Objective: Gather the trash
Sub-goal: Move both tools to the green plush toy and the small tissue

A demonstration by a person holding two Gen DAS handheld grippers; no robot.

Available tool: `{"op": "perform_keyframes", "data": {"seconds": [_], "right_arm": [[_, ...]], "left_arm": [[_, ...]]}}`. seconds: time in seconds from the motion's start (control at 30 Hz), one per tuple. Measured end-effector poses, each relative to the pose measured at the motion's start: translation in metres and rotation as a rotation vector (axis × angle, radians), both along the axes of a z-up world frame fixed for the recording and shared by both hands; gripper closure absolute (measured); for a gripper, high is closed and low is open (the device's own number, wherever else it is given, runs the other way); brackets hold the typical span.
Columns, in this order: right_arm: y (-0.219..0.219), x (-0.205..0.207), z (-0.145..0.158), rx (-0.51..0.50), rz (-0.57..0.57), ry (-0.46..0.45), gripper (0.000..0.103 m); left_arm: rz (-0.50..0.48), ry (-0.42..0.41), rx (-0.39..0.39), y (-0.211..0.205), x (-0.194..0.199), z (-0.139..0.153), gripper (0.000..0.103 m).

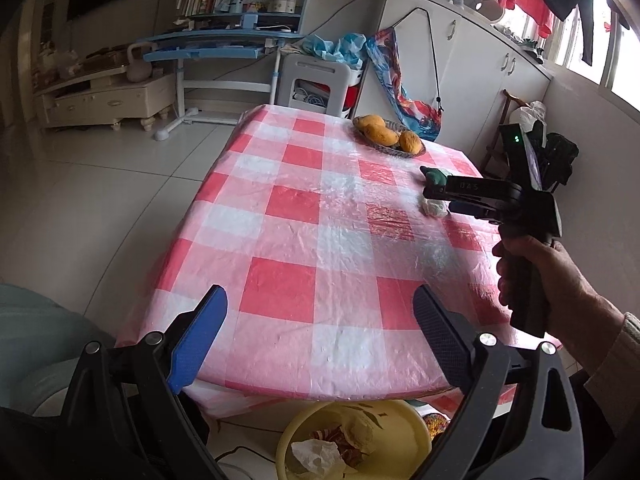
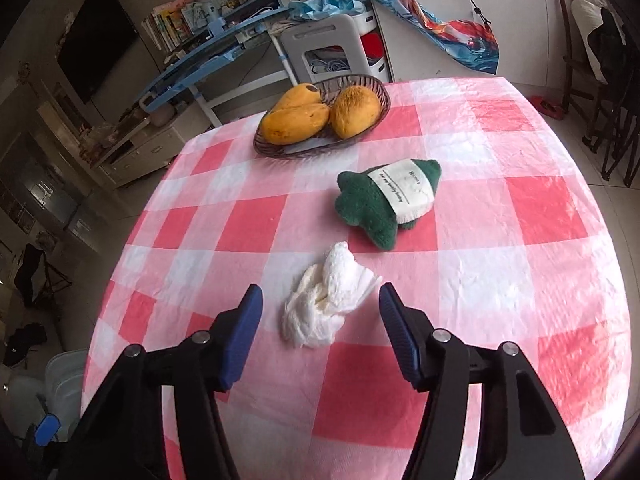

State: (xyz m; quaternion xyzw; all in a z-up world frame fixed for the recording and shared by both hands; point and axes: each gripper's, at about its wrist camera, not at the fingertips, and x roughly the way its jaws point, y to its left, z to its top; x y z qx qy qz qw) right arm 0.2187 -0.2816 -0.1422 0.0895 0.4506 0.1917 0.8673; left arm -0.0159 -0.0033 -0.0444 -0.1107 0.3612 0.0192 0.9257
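Left wrist view: the left gripper (image 1: 320, 320) hangs spread wide and empty over the checked tablecloth (image 1: 304, 216); below sits a yellow bin (image 1: 404, 424).

Right wrist view: the right gripper (image 2: 320, 332) stands parted, pads off the crumpled tissue (image 2: 326, 300) between them. The green plush toy (image 2: 360, 208) carries an unreadable label.

Daylight is admitted from windows (image 1: 592, 52) at the upper right of the left wrist view, where panes are blown out. Soft sheen is seen on the plastic tablecloth (image 1: 320, 216). Dark vignetting and strong barrel distortion are noted at all corners. Slight motion blur is noted; shadows are faint and diffuse.
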Motion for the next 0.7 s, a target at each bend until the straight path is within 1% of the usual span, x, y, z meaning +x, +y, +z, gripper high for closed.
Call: {"op": "perform_keyframes", "data": {"seconds": [0.07, 0.17, 0.23, 0.27, 0.3, 0.37, 0.43, 0.5, 0.53, 0.6, 0.7], "right_arm": [[0.010, -0.003, 0.001, -0.019, 0.035, -0.020, 0.044], [0.034, -0.013, 0.001, -0.055, 0.148, -0.025, 0.044], [0.048, -0.024, 0.003, -0.030, 0.267, 0.006, 0.044], [0.051, -0.031, 0.007, -0.017, 0.309, 0.011, 0.045], [0.050, -0.037, 0.013, -0.019, 0.320, -0.008, 0.045], [0.038, -0.036, 0.024, -0.006, 0.276, -0.036, 0.044], [0.015, -0.027, 0.031, -0.004, 0.157, -0.055, 0.044], [-0.005, -0.014, 0.033, -0.022, 0.038, -0.062, 0.039], [-0.011, -0.008, 0.033, -0.027, -0.002, -0.061, 0.038], [-0.016, 0.001, 0.030, -0.042, -0.059, -0.055, 0.036], [-0.014, 0.018, 0.024, -0.060, -0.095, -0.043, 0.036]], "left_arm": [[0.005, 0.006, -0.010, 0.003, 0.003, -0.001, 0.012], [0.009, 0.017, -0.010, 0.004, 0.007, -0.002, 0.012], [0.009, 0.022, -0.007, 0.005, 0.010, -0.002, 0.012], [0.009, 0.025, -0.007, 0.005, 0.011, -0.002, 0.012], [0.009, 0.026, -0.009, 0.006, 0.011, -0.002, 0.012], [0.011, 0.028, -0.018, 0.008, 0.012, -0.002, 0.012], [0.014, 0.030, -0.025, 0.009, 0.014, -0.002, 0.012], [0.011, 0.030, -0.036, 0.010, 0.018, -0.001, 0.012], [0.007, 0.031, -0.041, 0.010, 0.021, 0.000, 0.012], [-0.023, 0.039, -0.045, 0.004, 0.031, 0.002, 0.012], [-0.065, 0.027, -0.009, -0.013, 0.053, 0.007, 0.012]]}}
